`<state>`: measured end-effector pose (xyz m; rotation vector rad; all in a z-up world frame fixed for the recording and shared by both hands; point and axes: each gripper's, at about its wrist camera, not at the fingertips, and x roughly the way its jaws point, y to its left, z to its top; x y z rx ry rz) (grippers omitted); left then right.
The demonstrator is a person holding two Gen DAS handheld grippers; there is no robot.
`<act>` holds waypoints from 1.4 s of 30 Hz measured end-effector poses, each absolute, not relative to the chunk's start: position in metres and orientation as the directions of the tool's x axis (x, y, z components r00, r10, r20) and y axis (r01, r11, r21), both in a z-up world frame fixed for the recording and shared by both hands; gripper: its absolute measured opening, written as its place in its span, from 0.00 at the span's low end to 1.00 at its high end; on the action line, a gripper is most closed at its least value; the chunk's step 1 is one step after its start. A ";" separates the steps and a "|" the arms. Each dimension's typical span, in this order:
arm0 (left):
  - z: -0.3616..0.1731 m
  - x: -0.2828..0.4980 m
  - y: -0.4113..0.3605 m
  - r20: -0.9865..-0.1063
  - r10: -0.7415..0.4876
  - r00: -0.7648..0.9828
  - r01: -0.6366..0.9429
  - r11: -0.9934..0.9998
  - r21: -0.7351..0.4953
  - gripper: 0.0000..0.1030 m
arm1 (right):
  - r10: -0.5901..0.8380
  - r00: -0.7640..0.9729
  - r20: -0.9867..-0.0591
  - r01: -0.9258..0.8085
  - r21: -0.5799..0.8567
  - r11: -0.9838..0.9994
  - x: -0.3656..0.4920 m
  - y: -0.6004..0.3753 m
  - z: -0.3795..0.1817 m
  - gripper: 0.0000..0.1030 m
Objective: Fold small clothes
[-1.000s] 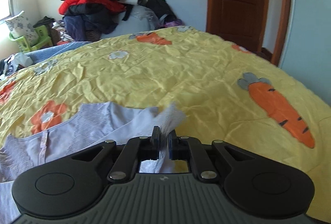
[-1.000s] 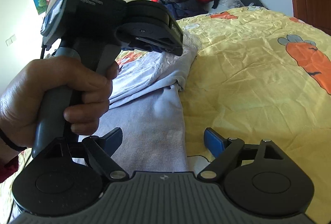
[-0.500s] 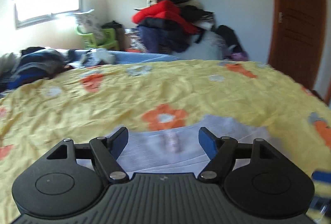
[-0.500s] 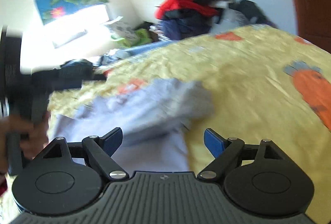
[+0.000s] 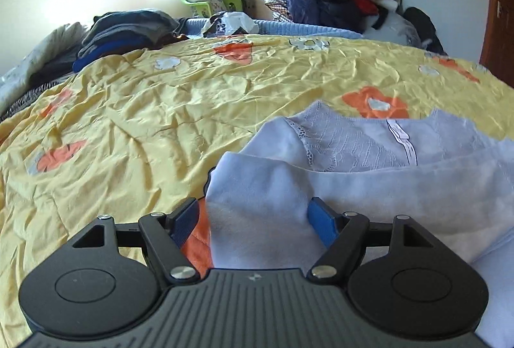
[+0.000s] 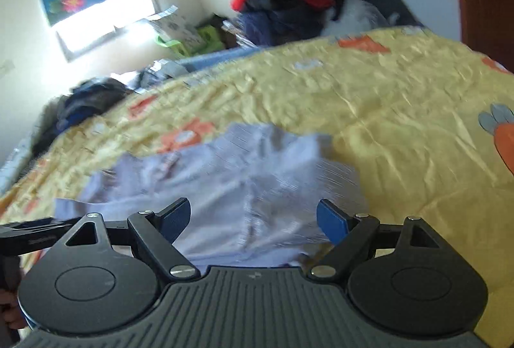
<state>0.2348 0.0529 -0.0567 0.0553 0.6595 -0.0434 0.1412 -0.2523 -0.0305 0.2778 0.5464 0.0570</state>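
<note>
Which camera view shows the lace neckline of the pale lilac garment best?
The left wrist view: the pale lilac garment is sharp there, with lace trim and button placket clearly visible. In the right wrist view the same garment is motion-blurred, so its neckline detail cannot be made out.

Left gripper jaws spread wide, right gripper likewise, both empty

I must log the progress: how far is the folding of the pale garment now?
Done: one sleeve of the lilac garment lies folded across its body on the yellow bedspread. In hand: nothing; the left gripper and right gripper are open over it. Left: the remaining folds.
</note>
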 end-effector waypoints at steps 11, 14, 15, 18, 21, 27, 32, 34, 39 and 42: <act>-0.053 0.205 0.038 -0.652 -0.013 0.758 0.067 0.996 0.057 0.80 | 0.078 0.827 -0.556 0.013 0.158 0.987 0.143 -0.230 -0.038 0.82; -0.053 0.195 0.031 -0.660 -0.034 0.750 0.090 0.995 0.051 0.81 | 0.114 0.832 -0.542 -0.037 0.150 0.988 0.135 -0.226 -0.037 0.83; -0.055 0.192 0.027 -0.662 -0.038 0.749 0.101 0.993 0.057 0.84 | 0.118 0.825 -0.553 -0.046 0.142 0.989 0.135 -0.225 -0.039 0.84; -0.062 0.189 0.019 -0.654 -0.018 0.756 0.106 0.990 0.096 0.86 | 0.049 0.810 -0.584 -0.006 0.075 0.997 0.140 -0.226 -0.051 0.86; -0.062 0.187 0.019 -0.648 -0.014 0.761 0.104 0.990 0.101 0.87 | 0.022 0.802 -0.597 0.048 0.100 0.994 0.139 -0.235 -0.053 0.88; -0.061 0.181 0.027 -0.653 -0.020 0.757 0.083 0.994 0.066 0.87 | 0.049 0.820 -0.570 0.074 0.191 0.979 0.120 -0.249 -0.054 0.88; -0.056 0.165 0.033 -0.625 -0.007 0.781 0.059 0.996 0.064 0.87 | 0.082 0.830 -0.552 0.108 0.303 0.947 0.111 -0.276 -0.055 0.88; -0.053 0.159 0.034 -0.613 -0.007 0.790 0.056 0.997 0.061 0.87 | 0.129 0.835 -0.535 0.132 0.422 0.897 0.113 -0.294 -0.059 0.88; -0.047 0.154 0.029 -0.603 -0.010 0.798 0.070 0.995 0.076 0.87 | 0.174 0.872 -0.457 0.164 0.609 0.776 0.131 -0.323 -0.068 0.76; -0.045 0.151 0.025 -0.594 -0.010 0.804 0.078 0.993 0.089 0.87 | 0.150 0.863 -0.482 0.227 0.636 0.737 0.145 -0.332 -0.077 0.27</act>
